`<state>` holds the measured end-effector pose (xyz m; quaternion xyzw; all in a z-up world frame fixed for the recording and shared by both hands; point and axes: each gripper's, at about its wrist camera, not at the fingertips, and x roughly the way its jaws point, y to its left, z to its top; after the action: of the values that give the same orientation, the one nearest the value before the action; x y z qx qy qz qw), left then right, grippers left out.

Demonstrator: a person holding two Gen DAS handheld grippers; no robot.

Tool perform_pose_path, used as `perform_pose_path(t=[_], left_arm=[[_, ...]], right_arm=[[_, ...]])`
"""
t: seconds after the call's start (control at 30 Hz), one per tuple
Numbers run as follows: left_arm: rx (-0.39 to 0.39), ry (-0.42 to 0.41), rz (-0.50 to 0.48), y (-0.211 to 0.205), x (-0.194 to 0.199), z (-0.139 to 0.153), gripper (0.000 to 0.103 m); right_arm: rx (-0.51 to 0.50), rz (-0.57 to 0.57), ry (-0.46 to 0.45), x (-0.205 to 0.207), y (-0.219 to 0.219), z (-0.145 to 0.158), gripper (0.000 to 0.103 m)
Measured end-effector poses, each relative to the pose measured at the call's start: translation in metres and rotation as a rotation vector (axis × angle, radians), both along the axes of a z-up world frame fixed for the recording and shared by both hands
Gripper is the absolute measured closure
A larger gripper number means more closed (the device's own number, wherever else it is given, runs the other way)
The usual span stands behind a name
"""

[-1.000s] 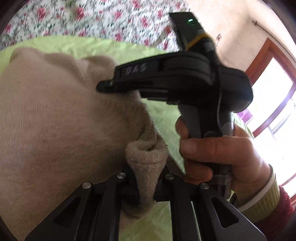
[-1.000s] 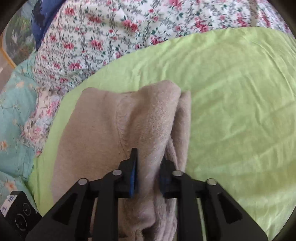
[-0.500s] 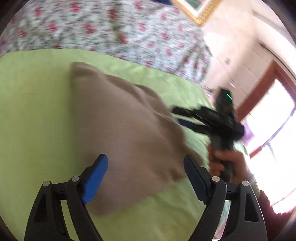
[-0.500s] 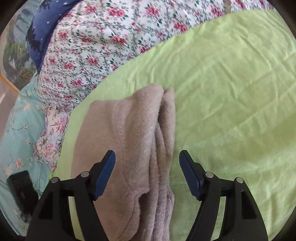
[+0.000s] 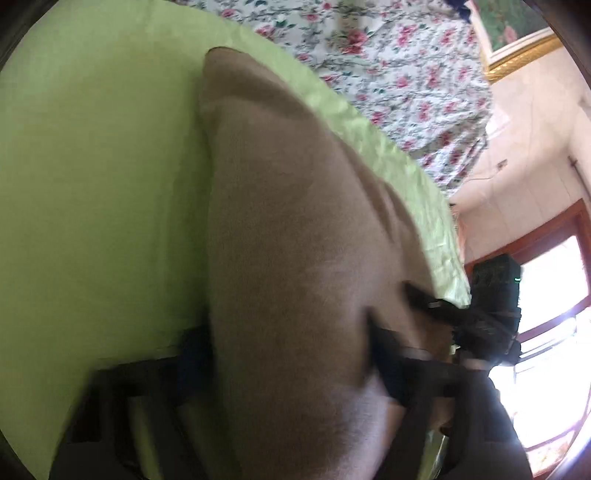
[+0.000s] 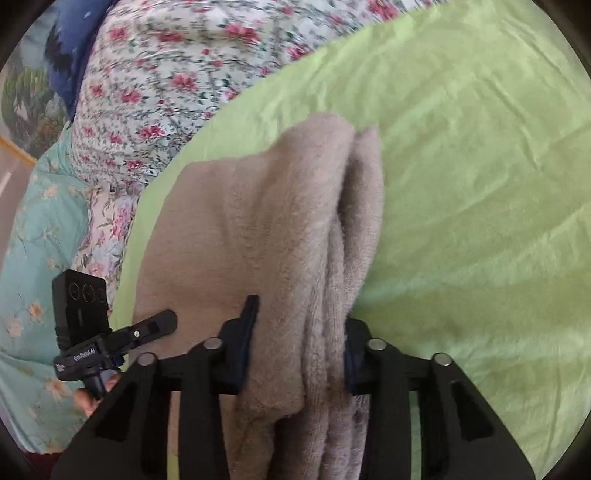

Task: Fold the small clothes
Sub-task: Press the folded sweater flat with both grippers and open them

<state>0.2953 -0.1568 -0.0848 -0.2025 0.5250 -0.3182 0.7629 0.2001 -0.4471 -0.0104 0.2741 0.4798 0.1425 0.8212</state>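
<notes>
A folded beige fleece garment [image 6: 266, 229] lies on a lime-green sheet [image 6: 461, 184]. My right gripper [image 6: 299, 347] straddles its thick folded right edge, with its blue-padded fingers on either side of the layers and closing on them. In the blurred left wrist view the garment [image 5: 295, 258] fills the middle, and my left gripper [image 5: 291, 365] has its fingers spread wide around the garment's near end. The right gripper's body also shows in the left wrist view [image 5: 491, 325]. The left gripper's body shows in the right wrist view [image 6: 107, 339].
The green sheet [image 5: 92, 184] covers a bed with a floral quilt [image 6: 166, 81] behind it. A teal floral blanket [image 6: 33, 258] lies at the left. A framed picture [image 5: 517, 33] and a bright window [image 5: 546, 314] are at the right.
Both grippers let go of the garment and opened wide half a second ago. Now both have dropped back onto it, and the right jaws have narrowed around the folded edge.
</notes>
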Motion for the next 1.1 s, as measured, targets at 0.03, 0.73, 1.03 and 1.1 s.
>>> perform_pose_path(t=[0.03,0.73,1.03,1.1], left_arm=[[-0.006,0.000,0.006,0.002,-0.002,0.002,0.051],[0.183,-0.111,0.147,0.219,-0.108,0.036,0.057],[0.190,-0.128,0.240,0.231,-0.114,0.029,0.036],[0.216,-0.167,0.277,0.238,-0.120,0.040,0.036]], right_arm=[[0.013,-0.001,-0.016,-0.003,0.003,0.005,0.069],[0.112,0.269,-0.031,-0.010,0.216,-0.018,0.068],[-0.030,0.218,-0.066,-0.012,0.205,0.011,0.041],[-0.036,0.179,-0.101,-0.005,0.198,0.023,0.041]])
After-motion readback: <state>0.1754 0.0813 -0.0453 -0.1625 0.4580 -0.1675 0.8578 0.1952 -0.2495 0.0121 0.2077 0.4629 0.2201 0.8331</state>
